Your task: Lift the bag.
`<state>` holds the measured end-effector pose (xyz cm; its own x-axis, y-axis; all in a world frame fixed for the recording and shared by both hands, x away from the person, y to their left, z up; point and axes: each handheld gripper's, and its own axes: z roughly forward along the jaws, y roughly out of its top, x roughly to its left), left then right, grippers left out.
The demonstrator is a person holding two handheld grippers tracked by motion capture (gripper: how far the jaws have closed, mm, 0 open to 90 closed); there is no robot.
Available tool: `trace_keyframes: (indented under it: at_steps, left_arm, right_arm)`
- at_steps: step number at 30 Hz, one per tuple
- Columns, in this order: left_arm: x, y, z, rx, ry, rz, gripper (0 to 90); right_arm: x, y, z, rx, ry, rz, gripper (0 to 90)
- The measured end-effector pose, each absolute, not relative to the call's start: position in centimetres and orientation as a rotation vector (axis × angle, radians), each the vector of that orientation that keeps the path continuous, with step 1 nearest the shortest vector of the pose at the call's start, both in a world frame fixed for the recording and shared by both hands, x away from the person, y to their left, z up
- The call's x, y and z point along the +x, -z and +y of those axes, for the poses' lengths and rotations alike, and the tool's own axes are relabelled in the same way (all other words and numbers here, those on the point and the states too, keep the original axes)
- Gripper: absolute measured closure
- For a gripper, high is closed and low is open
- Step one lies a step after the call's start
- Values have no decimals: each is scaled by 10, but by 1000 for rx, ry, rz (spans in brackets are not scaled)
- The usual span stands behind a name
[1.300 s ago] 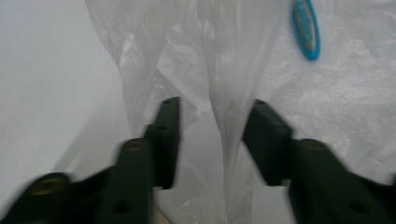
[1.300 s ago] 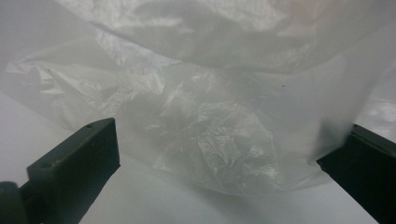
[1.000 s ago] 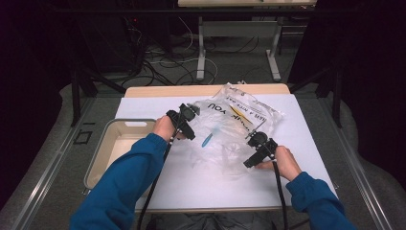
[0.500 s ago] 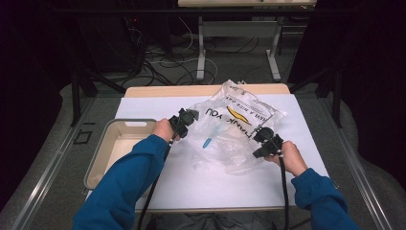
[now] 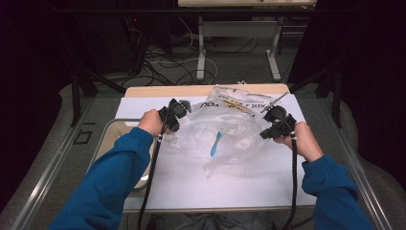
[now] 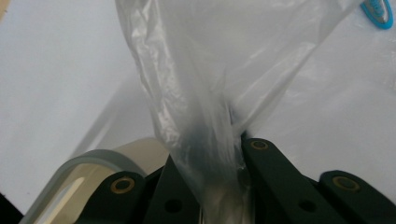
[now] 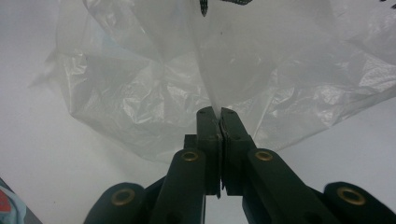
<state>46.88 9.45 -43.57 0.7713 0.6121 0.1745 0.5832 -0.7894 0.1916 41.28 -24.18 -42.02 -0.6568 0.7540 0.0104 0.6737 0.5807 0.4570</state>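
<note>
A clear plastic bag [image 5: 230,129] with dark print lies on the white tabletop [image 5: 191,182], its two sides lifted. A small blue item [image 5: 216,143] lies inside it. My left gripper [image 5: 174,114] is shut on the bag's left edge; in the left gripper view the film [image 6: 205,93] is bunched between the jaws of the left gripper [image 6: 210,158], and the blue item [image 6: 378,8] shows at the top right. My right gripper [image 5: 273,125] is shut on the bag's right edge; in the right gripper view a fold of the bag [image 7: 154,79] is pinched at the tips of the right gripper [image 7: 219,112].
A beige tray with a grey rim [image 5: 103,139] sits at the table's left side, under the left forearm; its rim [image 6: 93,161] shows below the left gripper. The table's wooden far edge [image 5: 191,91] lies behind the bag. Cables and table legs [image 5: 201,48] stand on the floor beyond.
Both grippers have risen and moved a little apart, taking the bag's two edges up off the table. The bag now hangs stretched between them.
</note>
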Motion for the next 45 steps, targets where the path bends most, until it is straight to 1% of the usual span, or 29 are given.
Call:
trace_keyframes:
  at_steps: [8,15,17,24,27,38,45]
  left_arm:
    - [465,398,102,2808,-334,931,900]
    - [462,368,104,2842,-317,911,900]
    - [462,361,104,2849,-317,909,900]
    - [465,334,108,2859,-250,891,900]
    - [464,319,111,2861,-239,883,900]
    - [461,268,119,2871,-255,914,900]
    - [460,243,120,2854,-266,913,900]
  right_arm:
    - [418,392,-252,1210,-618,2605,888]
    - [424,372,-256,1217,-542,2617,888]
    - [425,364,-256,1235,-535,2600,888]
    - [430,331,-255,1244,-452,2607,886]
    - [430,312,-253,1235,-410,2609,886]
    - [426,261,-250,1223,-343,2611,884]
    - [424,239,-250,1218,-366,2598,883]
